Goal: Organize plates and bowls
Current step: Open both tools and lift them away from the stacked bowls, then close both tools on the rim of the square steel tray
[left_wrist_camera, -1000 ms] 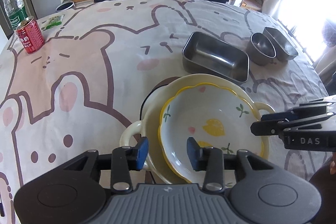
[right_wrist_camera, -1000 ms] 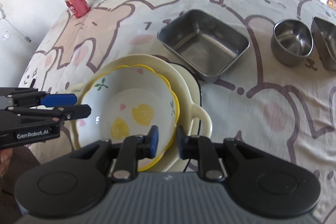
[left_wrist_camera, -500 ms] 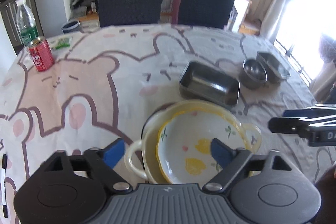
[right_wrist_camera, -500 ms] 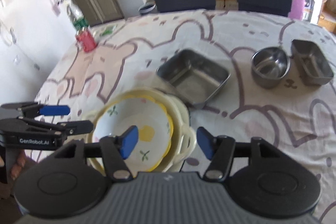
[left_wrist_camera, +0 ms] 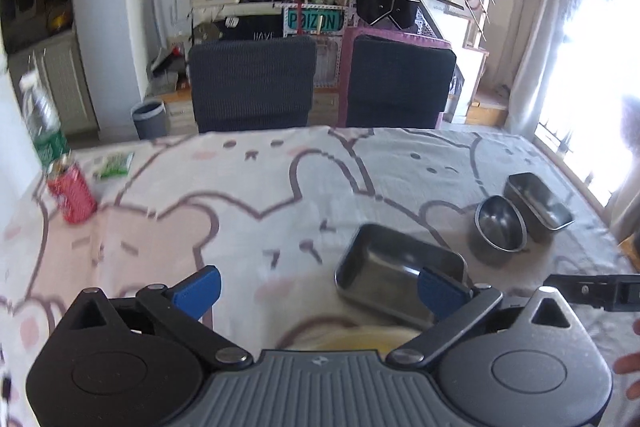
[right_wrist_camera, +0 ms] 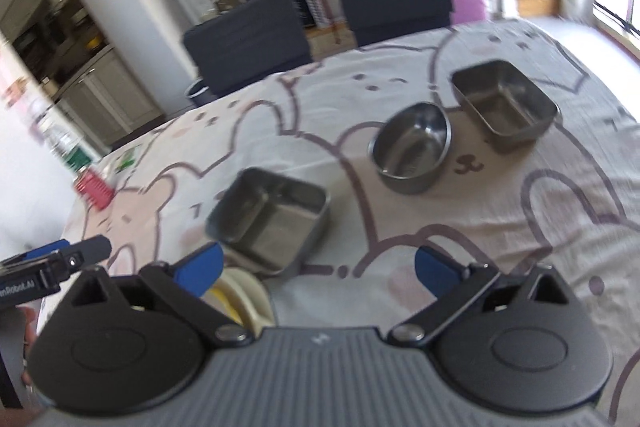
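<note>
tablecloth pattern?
Pale tablecloth printed with cartoon bear faces: dark purplish outlines, pink patches. Shows best in the left wrist view.

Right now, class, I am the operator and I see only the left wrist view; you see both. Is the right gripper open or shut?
Observer: Open. The right gripper has its jaws wide apart, with nothing between them.
Operator: Below my gripper I see only a pale sliver. What is it?
Observer: A yellow-rimmed bowl that seems nested in a cream dish.
Operator: The small steel tin is slanted in my view. Is anything in it?
Observer: No. The small steel tin shows a bare floor.
</note>
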